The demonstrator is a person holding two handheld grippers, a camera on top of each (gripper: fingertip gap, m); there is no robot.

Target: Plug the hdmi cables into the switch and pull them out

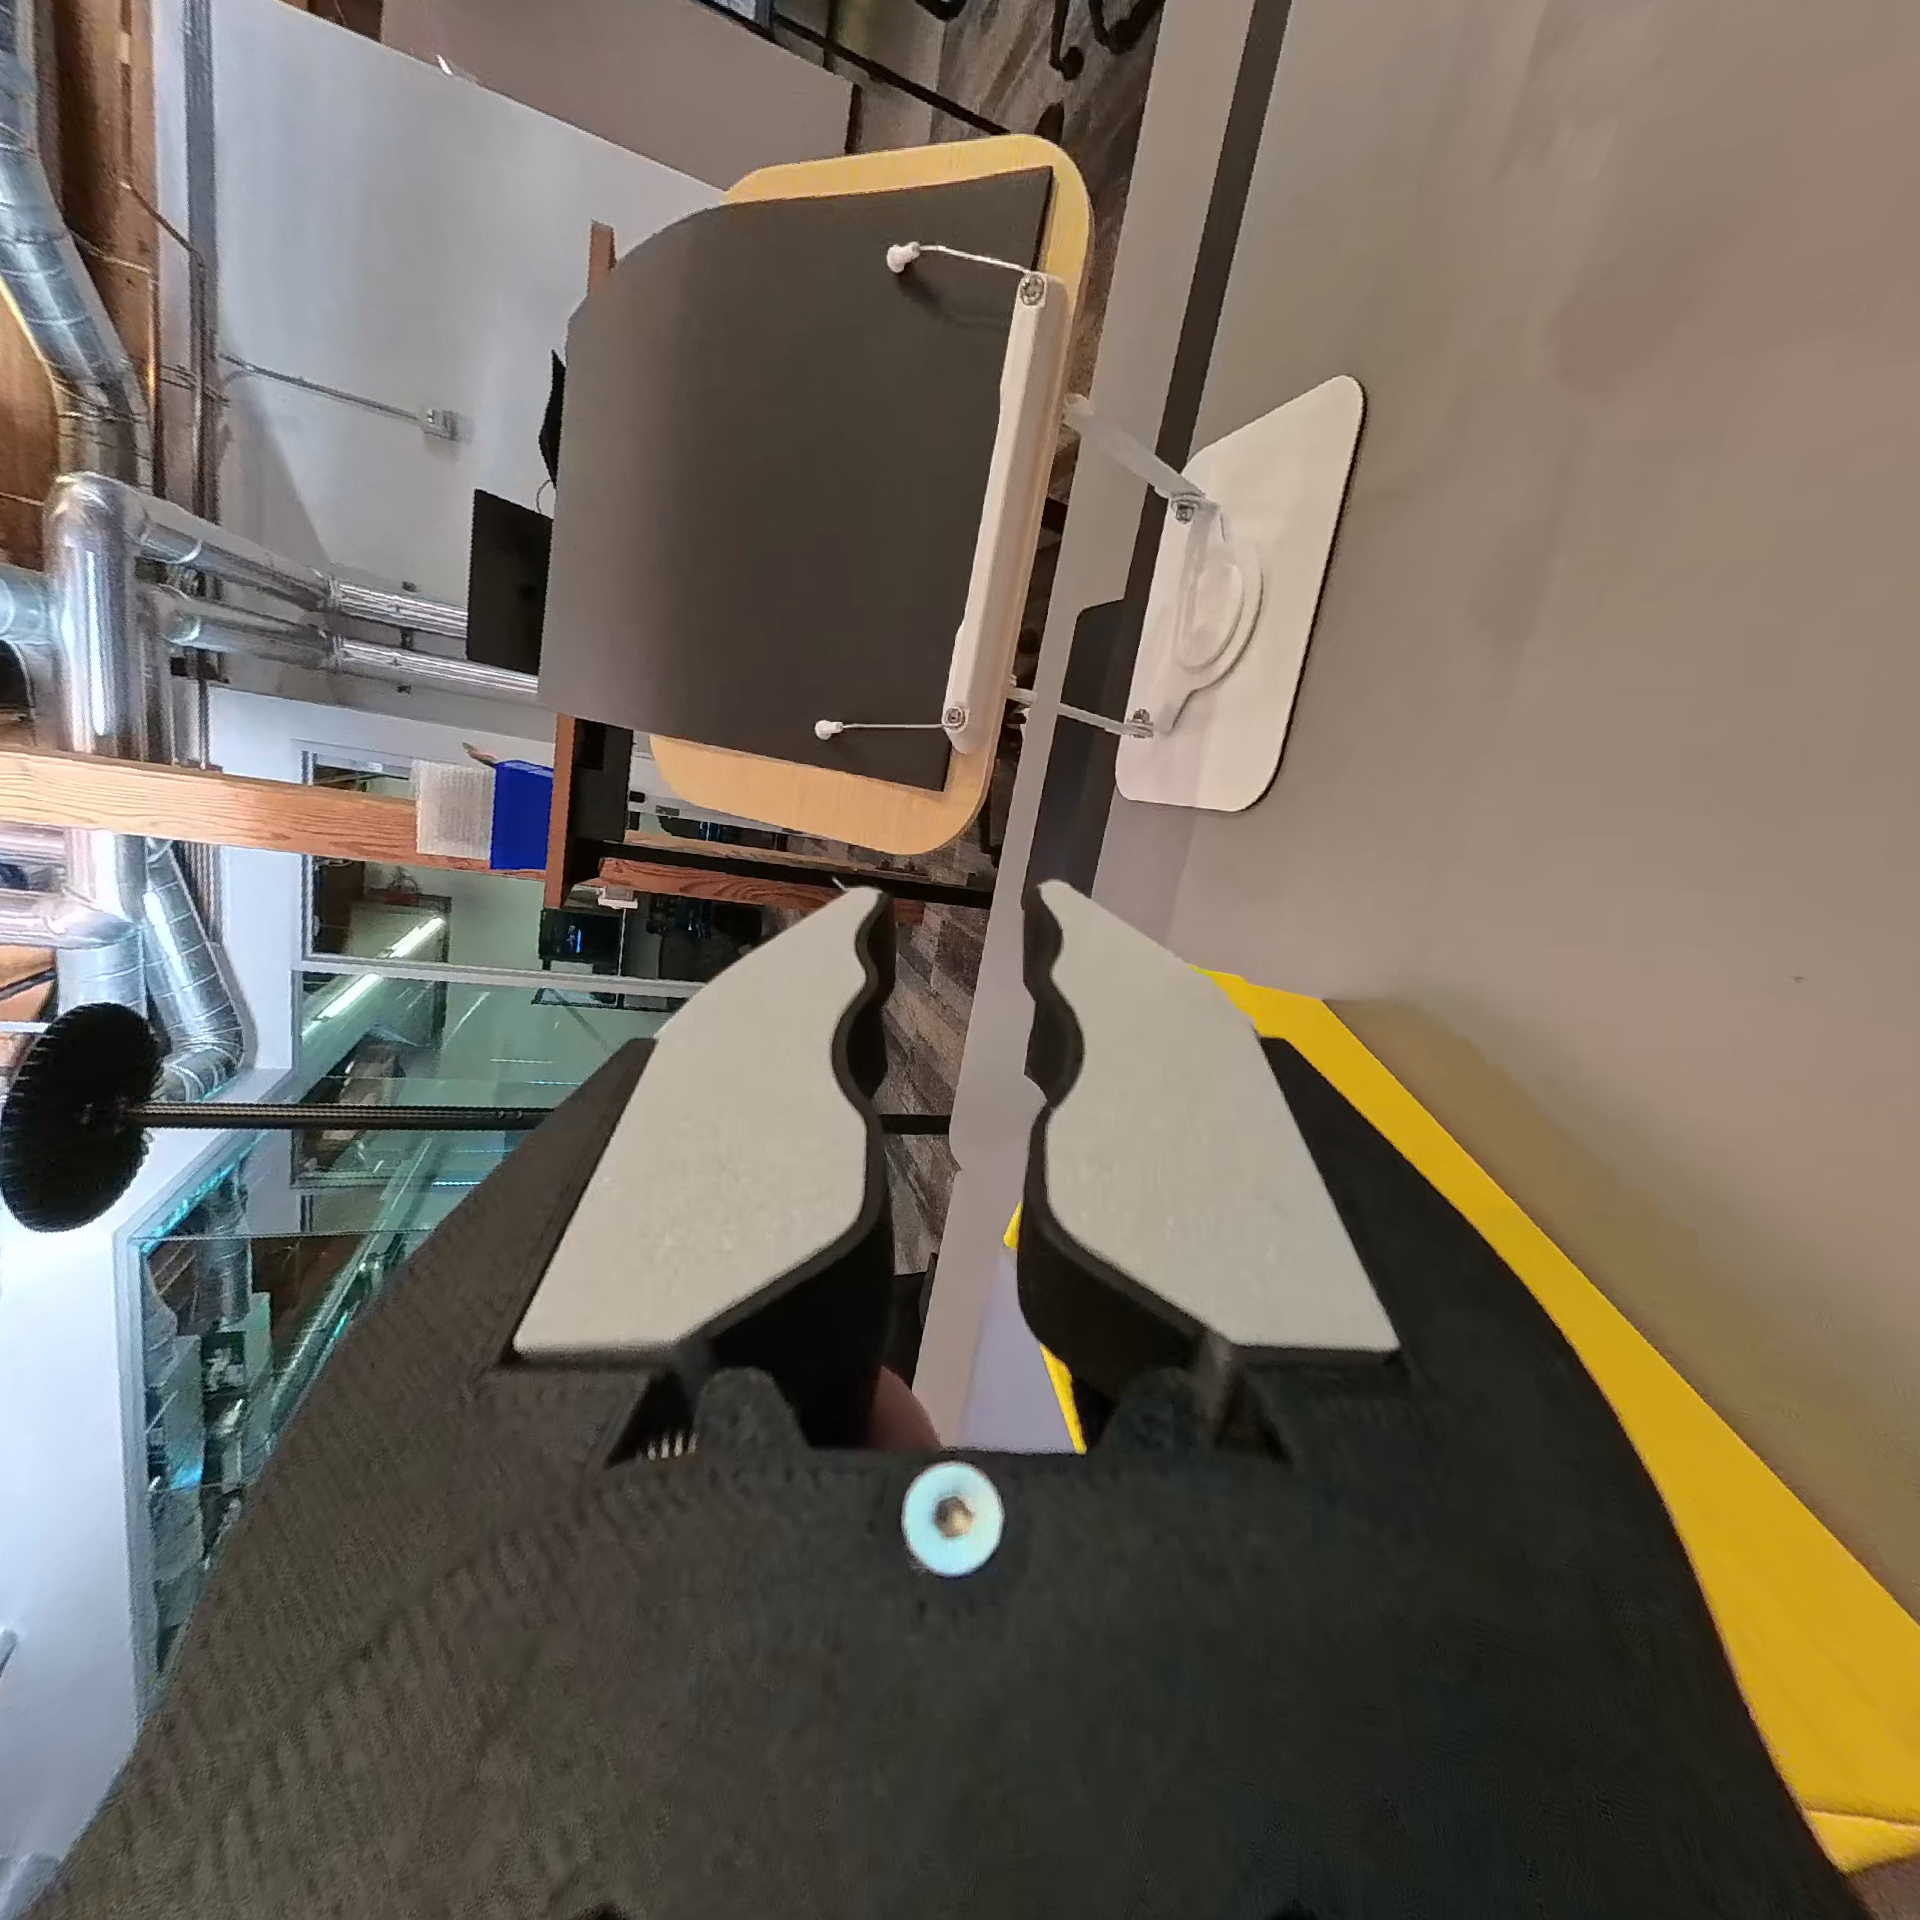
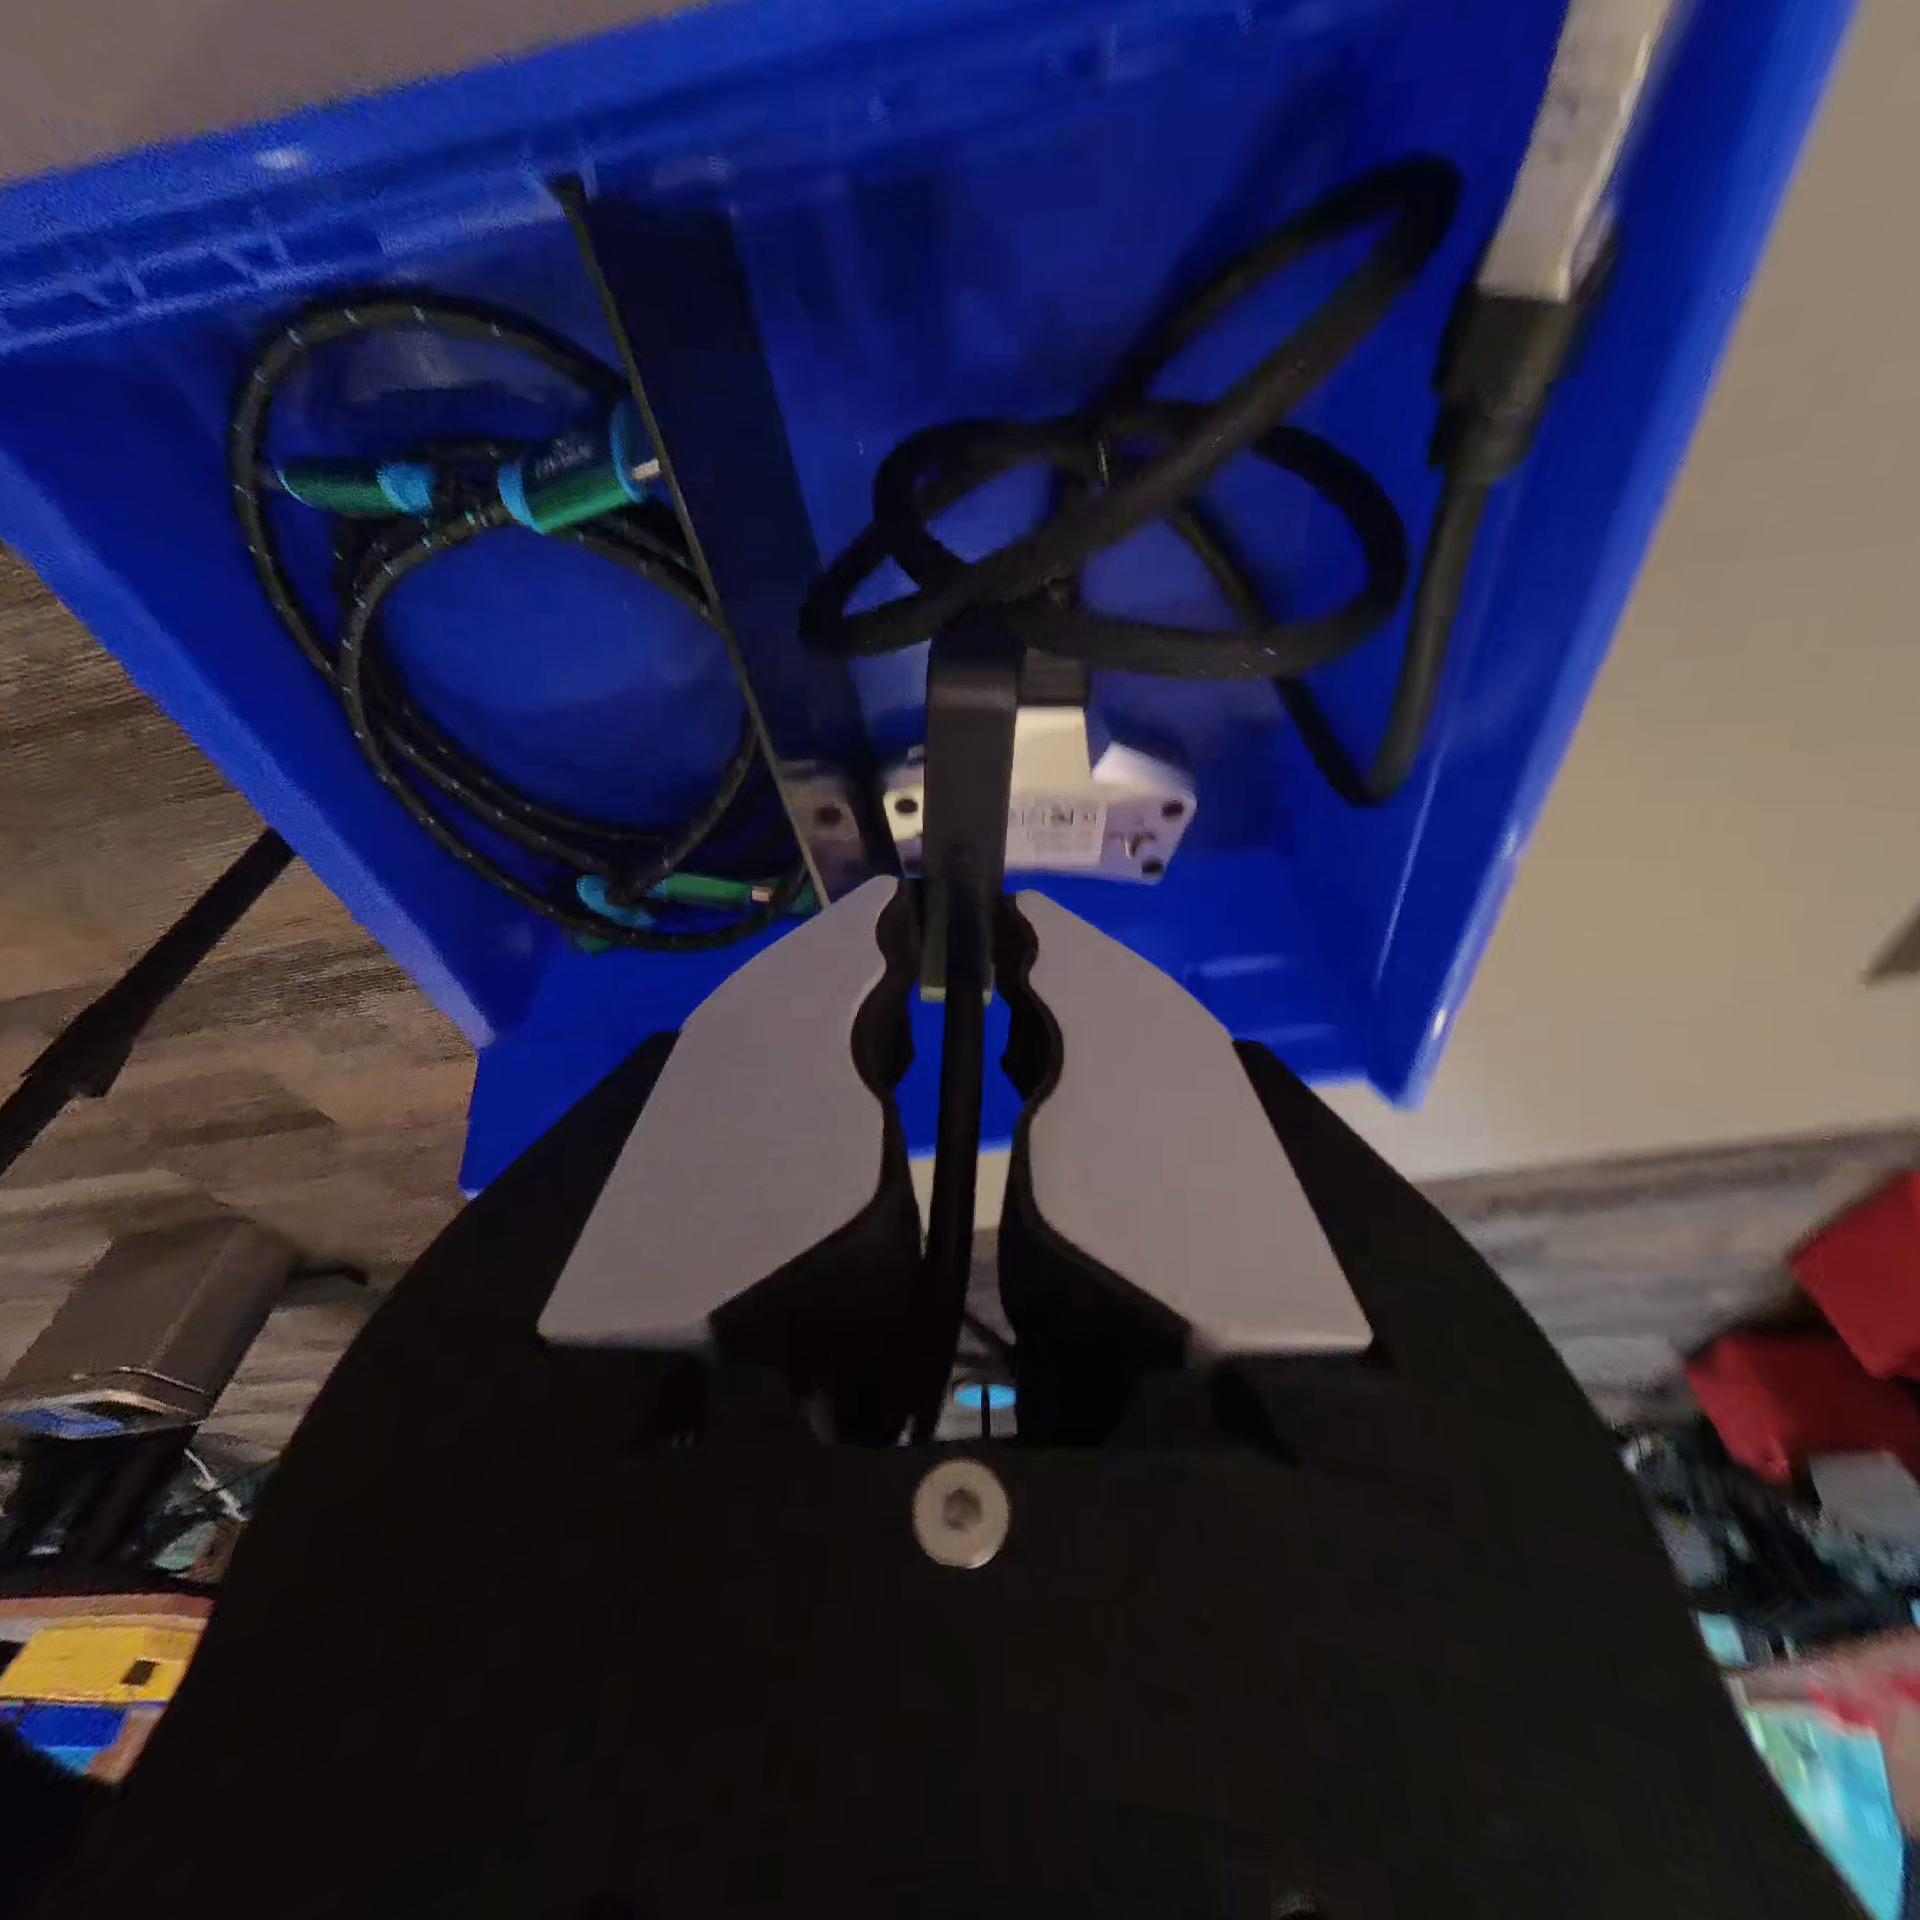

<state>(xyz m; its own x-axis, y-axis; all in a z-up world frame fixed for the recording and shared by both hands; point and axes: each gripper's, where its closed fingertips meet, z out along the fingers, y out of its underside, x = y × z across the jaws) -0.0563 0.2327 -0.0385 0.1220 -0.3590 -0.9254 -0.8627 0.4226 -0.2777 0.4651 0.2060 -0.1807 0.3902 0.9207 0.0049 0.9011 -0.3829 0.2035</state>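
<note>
At the centre of the right wrist view, the right gripper (image 2: 954,940) pinches a black HDMI plug (image 2: 966,790) between its grey fingertips, the plug's cable running back between the jaws. Just beyond the plug, a small white switch box (image 2: 1081,810) lies on the floor of a blue plastic bin (image 2: 1299,935). A coiled black braided cable (image 2: 1122,520) sits above it in the frame, and a green-ended speckled cable (image 2: 468,582) lies coiled at the left, behind a thin black divider (image 2: 696,520). Over in the left wrist view, the left gripper (image 1: 956,935) hangs with jaws spread and nothing between them, facing a black panel on a white stand (image 1: 790,468) by a grey table edge (image 1: 1558,727).
</note>
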